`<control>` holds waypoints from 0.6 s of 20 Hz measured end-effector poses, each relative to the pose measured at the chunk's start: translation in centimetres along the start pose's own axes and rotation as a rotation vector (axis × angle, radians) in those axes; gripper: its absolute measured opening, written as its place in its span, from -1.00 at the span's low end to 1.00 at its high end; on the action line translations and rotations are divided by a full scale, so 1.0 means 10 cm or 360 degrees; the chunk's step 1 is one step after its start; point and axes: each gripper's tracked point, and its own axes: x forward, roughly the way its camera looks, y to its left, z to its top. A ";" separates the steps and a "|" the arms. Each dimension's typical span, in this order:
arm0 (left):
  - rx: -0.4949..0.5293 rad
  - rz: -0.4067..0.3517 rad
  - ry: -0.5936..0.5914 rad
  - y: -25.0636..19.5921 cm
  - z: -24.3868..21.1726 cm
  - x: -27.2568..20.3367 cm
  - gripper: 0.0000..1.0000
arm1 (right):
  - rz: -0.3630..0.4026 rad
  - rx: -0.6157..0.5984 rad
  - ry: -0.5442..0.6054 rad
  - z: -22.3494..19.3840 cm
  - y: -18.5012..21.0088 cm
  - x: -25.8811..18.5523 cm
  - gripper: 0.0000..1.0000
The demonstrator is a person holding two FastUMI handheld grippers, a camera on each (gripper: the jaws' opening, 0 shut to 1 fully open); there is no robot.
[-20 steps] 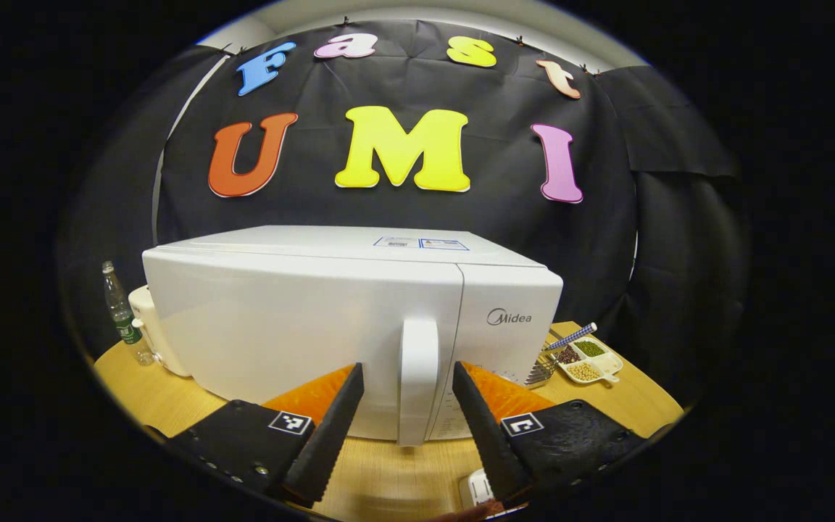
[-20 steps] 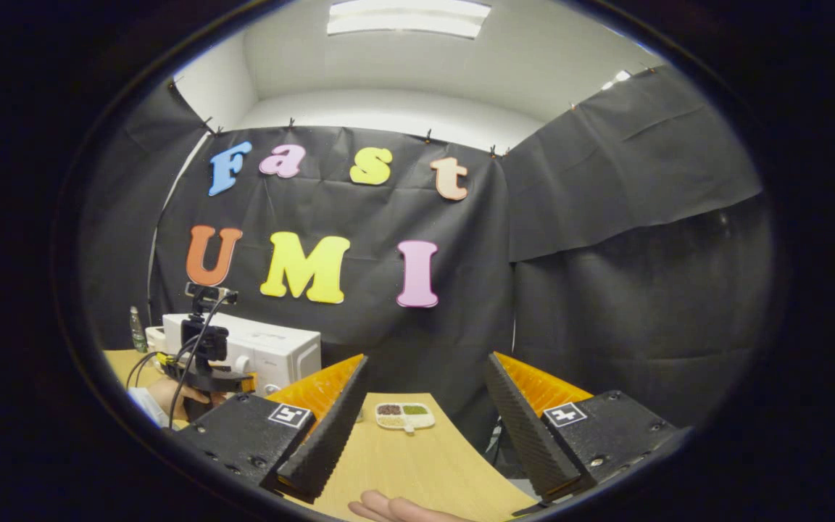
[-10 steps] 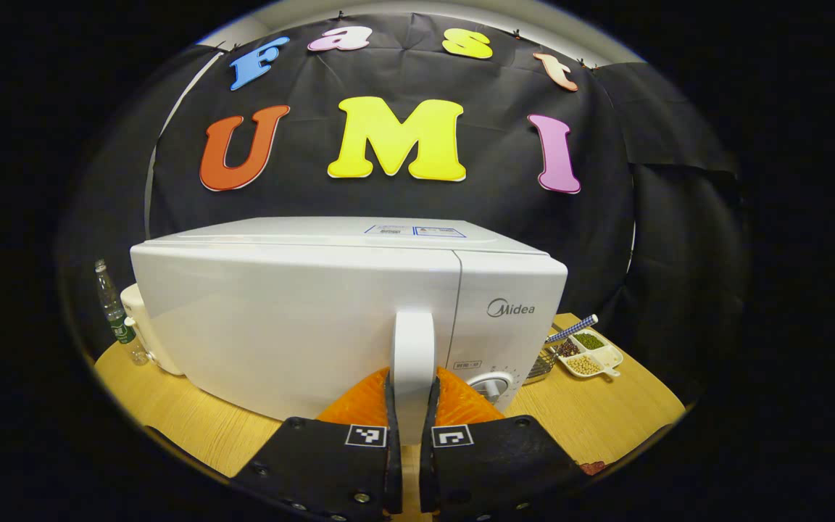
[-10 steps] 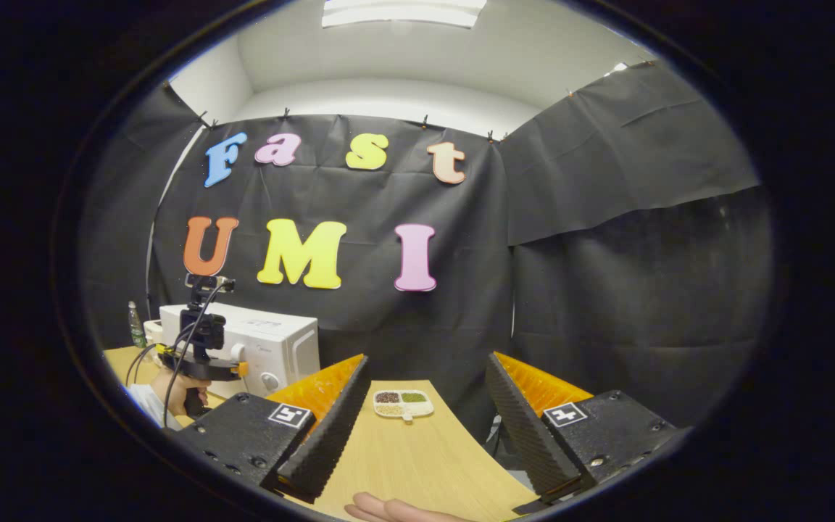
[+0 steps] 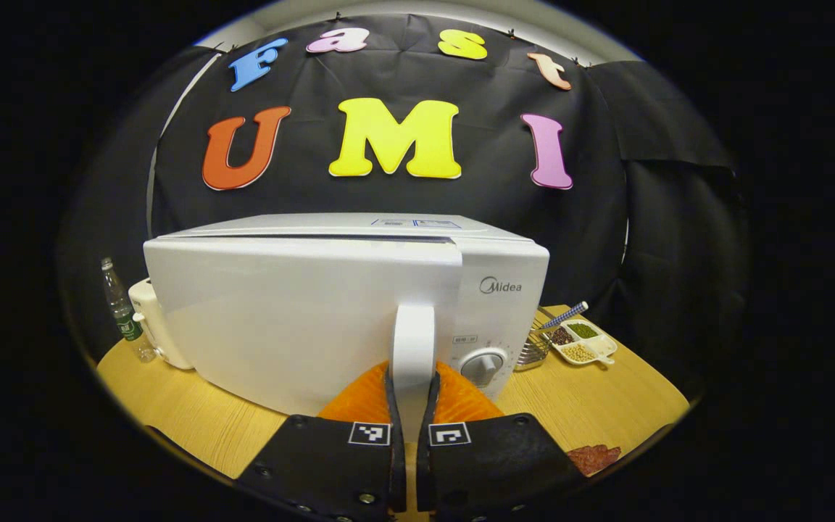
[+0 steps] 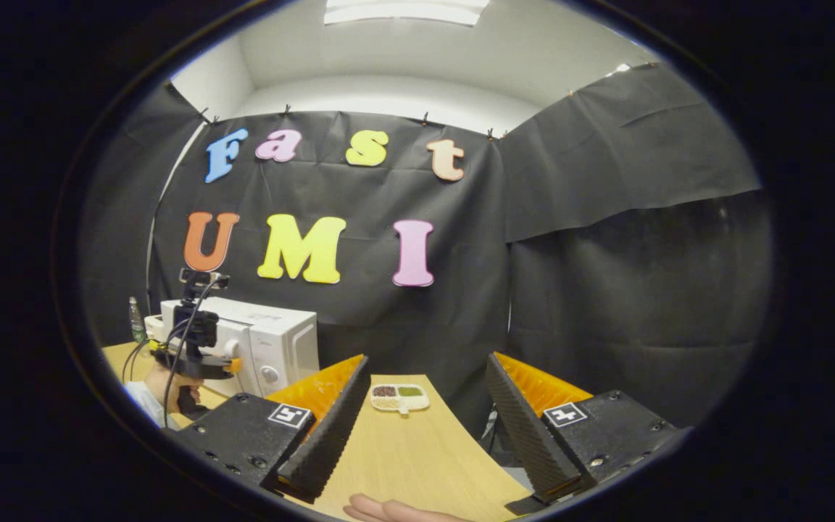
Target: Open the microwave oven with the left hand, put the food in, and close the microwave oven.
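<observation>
Now left claw [image 5: 410, 406] clenched on white upright door handle [image 5: 413, 341] of white boxy microwave oven [image 5: 301, 304], door cracked ajar at top edge, reddish food [image 5: 594, 458] on wooden desk [image 5: 591, 406] at four o'clock, right claw [image 6: 421, 428] spread wide, grasping nothing, above desk.

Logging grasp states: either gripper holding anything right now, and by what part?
Left gripper is shut on the microwave door's handle, near its lower end. Right gripper is open over the table, holding nothing.
</observation>
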 end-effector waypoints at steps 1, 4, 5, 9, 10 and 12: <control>-0.0013 -0.0022 -0.0008 0.01 0.00 -0.11 -0.89 | 0.0013 0.0006 0.0010 -0.02 0.04 -0.01 0.84; -0.0003 -0.0066 -0.0016 0.09 -0.08 -0.40 -0.90 | 0.0058 0.0013 0.0042 -0.06 0.15 -0.04 0.86; 0.0002 -0.0072 -0.0017 0.13 -0.11 -0.49 -0.90 | 0.0072 0.0015 0.0051 -0.08 0.20 -0.05 0.86; 0.0043 -0.0092 -0.0058 0.31 -0.19 -0.88 -0.87 | 0.0112 0.0005 0.0107 -0.14 0.36 -0.12 1.00; 0.0043 -0.0101 -0.0064 0.36 -0.21 -0.97 -0.87 | 0.0122 0.0002 0.0112 -0.13 0.40 -0.15 0.86; 0.0014 -0.0116 -0.0071 0.51 -0.27 -1.17 -0.88 | 0.0133 -0.0008 0.0110 -0.11 0.48 -0.21 1.00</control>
